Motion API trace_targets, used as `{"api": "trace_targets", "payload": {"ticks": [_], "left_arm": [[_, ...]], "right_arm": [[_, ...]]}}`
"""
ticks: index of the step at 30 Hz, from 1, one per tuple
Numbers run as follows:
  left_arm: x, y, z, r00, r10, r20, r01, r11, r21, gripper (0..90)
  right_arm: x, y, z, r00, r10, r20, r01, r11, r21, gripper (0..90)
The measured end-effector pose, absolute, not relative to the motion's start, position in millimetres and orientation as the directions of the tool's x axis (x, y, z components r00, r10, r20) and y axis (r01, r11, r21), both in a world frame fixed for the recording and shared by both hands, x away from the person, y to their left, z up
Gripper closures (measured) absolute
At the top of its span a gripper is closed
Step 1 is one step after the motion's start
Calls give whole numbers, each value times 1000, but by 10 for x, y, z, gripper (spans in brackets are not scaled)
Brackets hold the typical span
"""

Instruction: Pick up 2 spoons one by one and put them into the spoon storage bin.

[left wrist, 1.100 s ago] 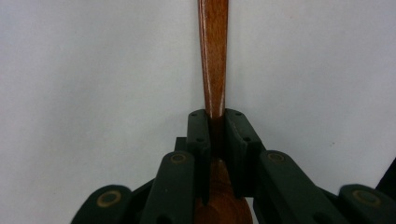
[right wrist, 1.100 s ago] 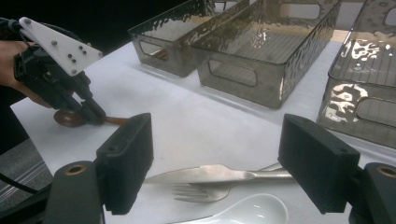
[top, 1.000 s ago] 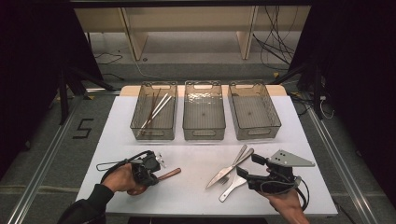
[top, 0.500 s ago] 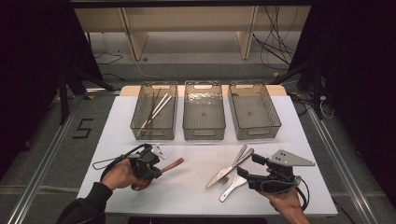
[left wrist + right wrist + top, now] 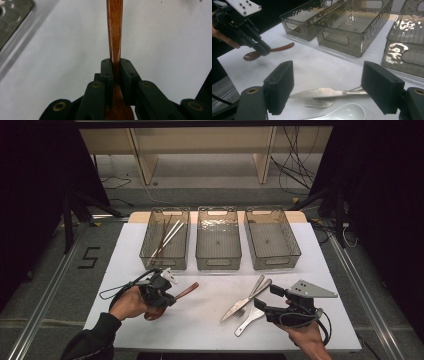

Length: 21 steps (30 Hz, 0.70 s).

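Wooden spoon lifted off the desk, sorting goes on

My left tool (image 5: 167,296) is clamped on the wooden spoon (image 5: 186,290), which a second ago lay flat near the desk's (image 5: 210,330) front-left corner and now hangs tilted above it, so I judge it ready for a bin. My right tool (image 5: 327,87) stands wide open, holding nothing, over one knife (image 5: 246,301), one fork (image 5: 318,102) and one white spoon (image 5: 344,112). Three bins (image 5: 218,238) line the far edge.

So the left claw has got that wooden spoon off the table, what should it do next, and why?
Probably carry the wooden spoon toward one of the bins. The left gripper is shut on its handle and the spoon hangs clear of the table, while the three bins wait just beyond. Which bin suits it I cannot tell.
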<state>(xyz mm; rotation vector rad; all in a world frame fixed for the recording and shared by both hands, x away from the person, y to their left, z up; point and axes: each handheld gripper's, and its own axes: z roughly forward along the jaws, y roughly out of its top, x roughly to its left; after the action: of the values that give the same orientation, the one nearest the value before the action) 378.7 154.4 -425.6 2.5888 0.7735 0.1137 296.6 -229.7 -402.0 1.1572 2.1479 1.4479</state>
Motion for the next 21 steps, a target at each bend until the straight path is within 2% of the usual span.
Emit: {"api": "trace_targets", "payload": {"ticks": [9, 21], "left_arm": [[3813, 1391, -4139, 849, 526, -40, 487, -752, 446, 811], [4041, 1297, -3909, 827, 561, -40, 494, -690, 529, 811]], "right_arm": [[2966, -2296, -4021, -627, 757, 184, 453, 163, 876, 270], [2968, -2299, -4021, -627, 756, 187, 454, 161, 876, 269]]}}
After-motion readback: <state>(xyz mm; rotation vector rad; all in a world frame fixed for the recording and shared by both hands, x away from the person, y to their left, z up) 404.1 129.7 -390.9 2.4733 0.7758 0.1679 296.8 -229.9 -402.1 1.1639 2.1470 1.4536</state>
